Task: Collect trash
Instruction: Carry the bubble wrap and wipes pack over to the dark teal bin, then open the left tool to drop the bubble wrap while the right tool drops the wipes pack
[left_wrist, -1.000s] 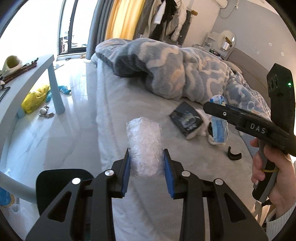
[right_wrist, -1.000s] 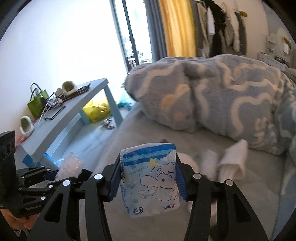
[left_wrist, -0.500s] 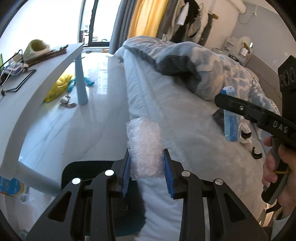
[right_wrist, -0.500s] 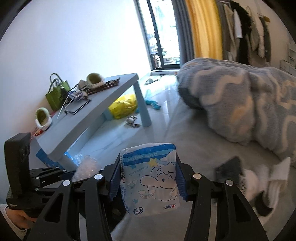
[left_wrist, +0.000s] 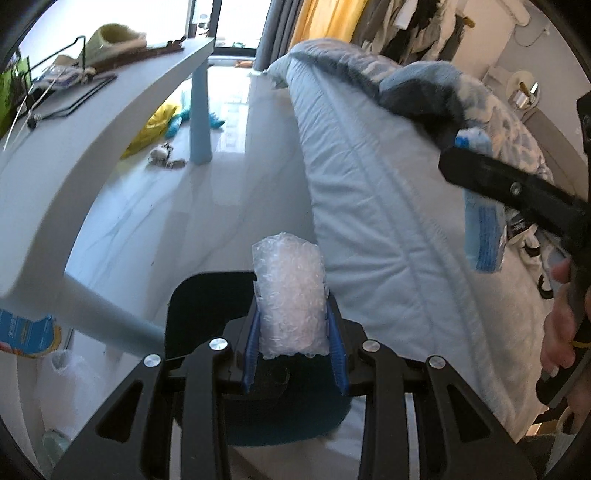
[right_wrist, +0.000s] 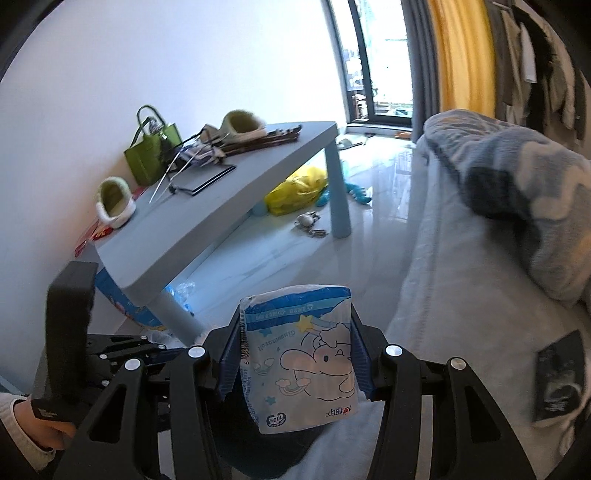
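2 grippers: each carries 1 piece of trash above the gap between bed and table.
Left gripper (left_wrist: 291, 354): its blue pads are clamped on a bubble wrap wad (left_wrist: 290, 295), which stands up out of the jaws.
Right gripper (right_wrist: 293, 363): its pads are clenched on a tissue pack (right_wrist: 301, 360), blue and white with a cartoon print, hanging upside down between them.
Bin (left_wrist: 207, 295): a dark round container sits directly below the left gripper; in the left wrist view its rim shows past both sides of the wad, and it stands just beside the mattress edge.
Bed (left_wrist: 369, 206): its quilted side drops straight down to the floor on the right of the bin; a patterned blanket (right_wrist: 517, 192) is bunched on top, well back from that edge.
Table (right_wrist: 236, 206): grey-blue, its near corner and near leg (right_wrist: 177, 314) stand close to the bin on the other side.
Floor (left_wrist: 155, 206): 1 glossy open strip runs between table and bed toward the window, with a yellow bag (right_wrist: 295, 188) and small toys under the far end of the table.
Right hand (left_wrist: 561, 325): visible at the right edge of the left wrist view, gripping its handle.
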